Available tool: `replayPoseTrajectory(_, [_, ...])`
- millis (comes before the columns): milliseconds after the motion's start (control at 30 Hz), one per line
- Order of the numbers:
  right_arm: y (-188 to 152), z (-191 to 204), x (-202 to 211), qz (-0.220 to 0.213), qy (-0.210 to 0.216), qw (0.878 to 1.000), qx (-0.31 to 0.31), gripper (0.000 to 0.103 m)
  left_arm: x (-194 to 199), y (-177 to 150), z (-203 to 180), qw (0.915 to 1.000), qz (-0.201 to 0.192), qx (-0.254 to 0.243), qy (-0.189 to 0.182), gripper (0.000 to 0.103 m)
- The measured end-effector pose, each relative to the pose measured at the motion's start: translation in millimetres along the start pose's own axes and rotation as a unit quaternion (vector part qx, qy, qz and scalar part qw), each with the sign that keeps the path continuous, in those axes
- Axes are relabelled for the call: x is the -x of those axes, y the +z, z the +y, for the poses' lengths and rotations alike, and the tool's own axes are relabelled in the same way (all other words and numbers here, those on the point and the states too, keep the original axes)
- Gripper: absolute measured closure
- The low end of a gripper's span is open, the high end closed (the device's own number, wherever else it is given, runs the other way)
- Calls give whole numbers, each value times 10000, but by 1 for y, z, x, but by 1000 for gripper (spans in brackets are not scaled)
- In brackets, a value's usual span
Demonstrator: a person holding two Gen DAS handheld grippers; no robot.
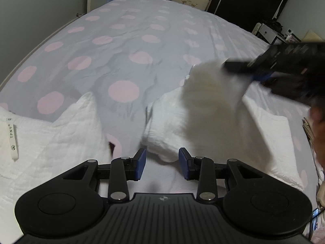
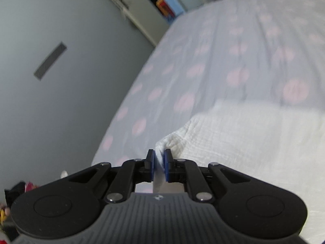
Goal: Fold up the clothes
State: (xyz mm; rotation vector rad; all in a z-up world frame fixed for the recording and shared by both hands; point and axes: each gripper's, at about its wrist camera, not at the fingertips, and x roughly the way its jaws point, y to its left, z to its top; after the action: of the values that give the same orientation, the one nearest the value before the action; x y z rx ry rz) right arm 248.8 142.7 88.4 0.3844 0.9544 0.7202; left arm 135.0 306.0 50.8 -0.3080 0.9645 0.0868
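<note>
Your right gripper (image 2: 159, 163) pinches a corner of the soft, light white garment (image 1: 213, 122) lying near the bed (image 1: 126, 40)'s near edge; your left gripper (image 1: 162, 162) gapes empty, so grip hems.

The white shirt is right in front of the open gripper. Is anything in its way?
Nothing visible blocks it. The left gripper is open, with the white garment just ahead of its fingertips and only bare polka-dot bedsheet between them. The right gripper is already shut on a corner of the cloth, lifting it off to the right.
</note>
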Motion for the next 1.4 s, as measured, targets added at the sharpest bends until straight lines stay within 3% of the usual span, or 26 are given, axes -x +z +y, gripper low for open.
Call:
replayPoseTrajectory(67, [-12, -1, -17, 173, -52, 9998, 86, 91, 1, 0, 7, 10000, 3, 54, -26, 70])
replayPoseTrajectory(167, [-19, -7, -31, 361, -71, 9993, 105, 82, 1, -2, 7, 9999, -24, -9, -97, 70])
replayPoseTrajectory(233, [-20, -9, -31, 388, -54, 9992, 118, 67, -1, -3, 6, 9999, -20, -104, -100, 70])
replayPoseTrajectory(400, [-18, -17, -13, 270, -103, 9991, 313, 66, -6, -2, 6, 9997, -105, -134, -155, 70])
replayPoseTrajectory(567, [-27, -53, 43, 41, -517, 9969, 592, 62, -15, 3, -2, 9989, -387, -87, -255, 68])
replayPoseTrajectory(633, [-34, -72, 69, -23, -773, 9944, 713, 62, -25, 5, -9, 9989, -373, -75, -261, 63])
replayPoseTrajectory(833, [-63, -142, 149, -139, -1621, 9835, 785, 59, -41, 8, -33, 9991, -297, -315, -43, 63])
replayPoseTrajectory(1000, [-92, -189, 197, -198, -2057, 9777, 383, 58, -42, 3, -59, 9959, -430, -793, 77, 63])
replayPoseTrajectory(1167, [-117, -226, 212, -434, -2200, 9742, -251, 57, -46, -8, -81, 9922, -336, -1200, 92, 63])
replayPoseTrajectory(1400, [-165, -257, 197, -747, -1592, 9720, -1556, 57, -37, -30, -124, 9855, -294, -1654, -247, 63])
